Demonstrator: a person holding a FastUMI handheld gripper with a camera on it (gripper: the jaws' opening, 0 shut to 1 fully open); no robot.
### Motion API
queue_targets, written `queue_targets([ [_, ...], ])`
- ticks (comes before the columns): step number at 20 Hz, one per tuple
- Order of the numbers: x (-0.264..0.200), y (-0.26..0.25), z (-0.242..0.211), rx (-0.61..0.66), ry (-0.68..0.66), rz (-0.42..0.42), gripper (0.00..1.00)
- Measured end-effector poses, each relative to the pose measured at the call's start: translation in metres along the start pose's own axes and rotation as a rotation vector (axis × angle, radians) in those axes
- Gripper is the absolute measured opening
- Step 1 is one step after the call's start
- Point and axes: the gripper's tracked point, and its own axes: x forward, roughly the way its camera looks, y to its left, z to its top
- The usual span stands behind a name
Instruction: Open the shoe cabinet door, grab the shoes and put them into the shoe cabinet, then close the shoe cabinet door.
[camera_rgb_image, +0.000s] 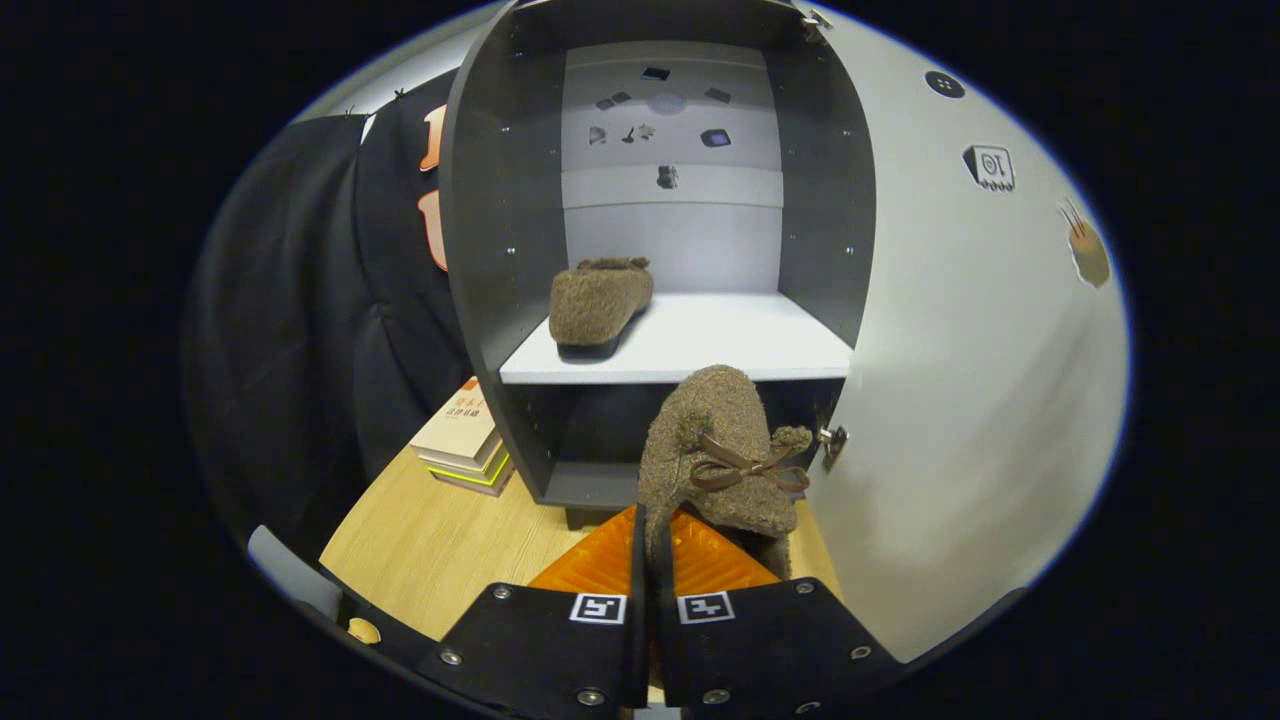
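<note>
On the shelf (740, 340) of the cabinet (500, 250), near its front left corner, one shoe (598, 303) is seen lying flat on its dark sole, with its furry toe turned towards the back panel (672, 235). The rest of the shelf, out to its right edge, is bare. The door (960, 380) is swung fully open at the right side of the cabinet, and a small metal catch (832, 438) is seen at its inner edge, level with the compartment under the shelf. That lower compartment is dark, and what it holds cannot be made out.

A second shoe (715, 455) is held up just ahead of the gripper (655, 545), in front of the shelf's front edge and the lower compartment. It is tilted, with its toe raised towards the shelf and its ribbon bow (745, 468) turned to the right. The fingers (600, 565) are drawn almost together, and the shoe's edge is pinched between both of them, so that it is carried clear of the table (440, 545).

The cabinet is stood on the table, well back from its near edge. A stack of books (462, 440) is laid on the table just beside the cabinet's left wall, at its foot. A few small stickers (990, 165) are fixed on the inner face of the door, near its top.
</note>
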Motion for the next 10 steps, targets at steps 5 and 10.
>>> queue_targets([
  [5,0.023,-0.021,0.061,-0.086,-0.034,-0.020,0.05],
  [10,0.068,-0.028,0.113,-0.113,-0.050,-0.005,0.05],
])
